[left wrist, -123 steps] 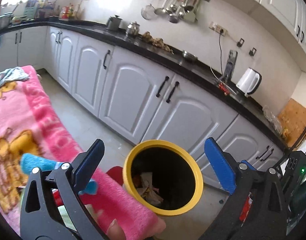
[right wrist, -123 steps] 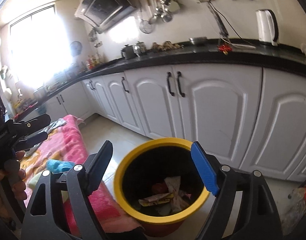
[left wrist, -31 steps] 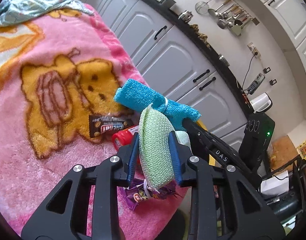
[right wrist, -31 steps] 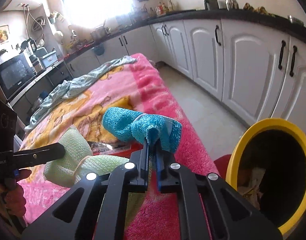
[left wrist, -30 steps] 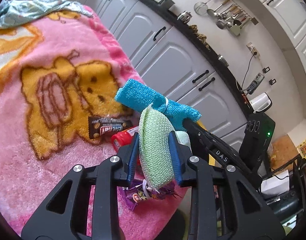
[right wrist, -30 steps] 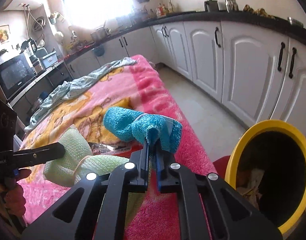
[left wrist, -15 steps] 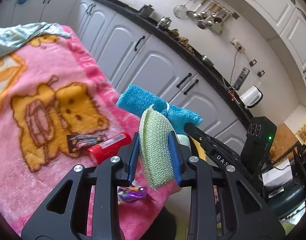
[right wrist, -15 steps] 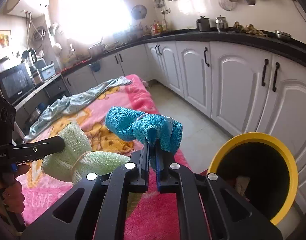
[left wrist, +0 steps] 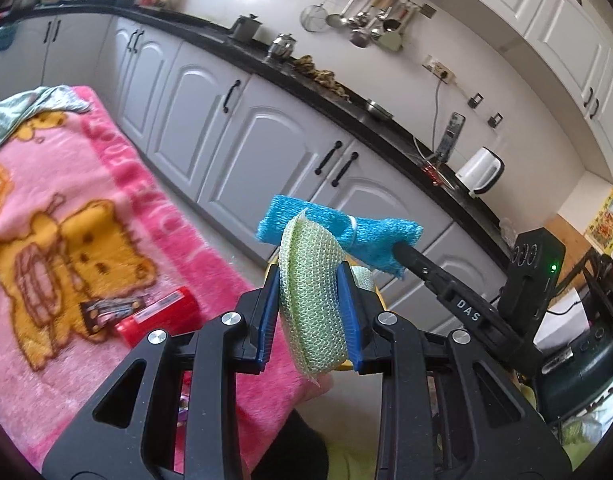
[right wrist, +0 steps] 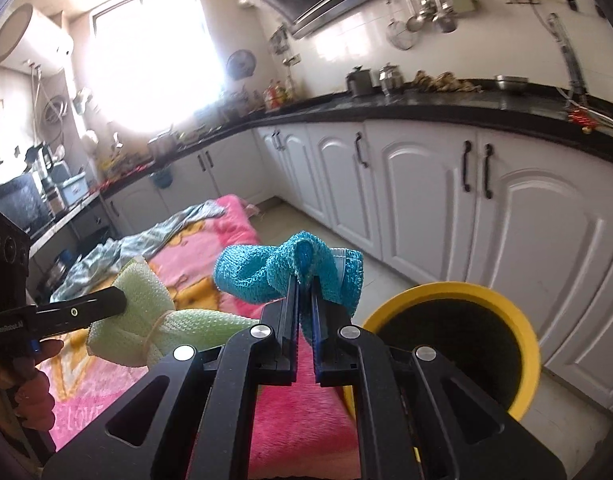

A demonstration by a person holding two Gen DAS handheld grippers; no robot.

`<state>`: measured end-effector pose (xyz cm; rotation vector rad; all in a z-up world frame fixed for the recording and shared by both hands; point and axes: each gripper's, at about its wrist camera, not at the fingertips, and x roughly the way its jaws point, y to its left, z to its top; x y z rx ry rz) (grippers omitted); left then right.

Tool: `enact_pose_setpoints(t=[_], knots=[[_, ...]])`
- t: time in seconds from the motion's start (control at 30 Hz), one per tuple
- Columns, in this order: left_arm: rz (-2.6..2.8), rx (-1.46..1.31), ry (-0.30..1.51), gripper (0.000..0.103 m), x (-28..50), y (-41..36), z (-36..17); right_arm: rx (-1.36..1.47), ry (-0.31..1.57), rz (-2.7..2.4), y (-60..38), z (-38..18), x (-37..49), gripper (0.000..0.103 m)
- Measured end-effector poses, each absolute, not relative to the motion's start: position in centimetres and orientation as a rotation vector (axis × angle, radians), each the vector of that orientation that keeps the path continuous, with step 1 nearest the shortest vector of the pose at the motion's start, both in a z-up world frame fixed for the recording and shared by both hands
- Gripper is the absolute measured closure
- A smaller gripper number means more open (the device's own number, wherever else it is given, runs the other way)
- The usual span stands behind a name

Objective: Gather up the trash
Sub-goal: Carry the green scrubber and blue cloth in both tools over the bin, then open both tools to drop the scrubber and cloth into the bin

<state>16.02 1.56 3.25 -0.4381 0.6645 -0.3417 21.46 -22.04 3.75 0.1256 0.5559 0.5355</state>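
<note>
**A:** Trash first: where is it?

**B:** Two pieces are with me. My left gripper is clamped on the green mesh cloth, both blue pads pressed into its sides. My right gripper is pinched nearly closed on a fold of the blue cloth. Both bundles are up in the air, clear of the pink blanket.

**A:** Why hold them so high?

**B:** My guess is that it lets them pass over the rim of the yellow bin, which stands on the floor just past the blanket's edge, below and to the right of my right fingers. The blue cloth is not over the opening yet; it hangs just beside the rim.

**A:** How are your arms set?

**B:** Both tools point forward toward the white cabinets, roughly level, with the left one close beside the right, so the two cloths nearly touch in the left view. I'd say the right should tip over the bin first, being nearer.

**A:** Anything left behind?

**B:** A red packet and a dark snack wrapper lie touching on the blanket, along with a small purple scrap behind my left fingers that I can't make out.
</note>
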Motion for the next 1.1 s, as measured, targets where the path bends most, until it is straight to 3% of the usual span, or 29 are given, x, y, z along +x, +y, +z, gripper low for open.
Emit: enact_pose_setpoints(t=[0.67, 1.1], knots=[[-0.403, -0.296, 0.618, 0.081, 20.6, -7.3, 5.7, 0.211, 0.453, 0.336, -33.1, 5.2, 20.6, 0.098], [-0.394, -0.229, 0.659, 0.081, 23.7, -11.4, 3.3, 0.207, 0.509, 0.253, -35.9, 2.4, 21.4, 0.098]])
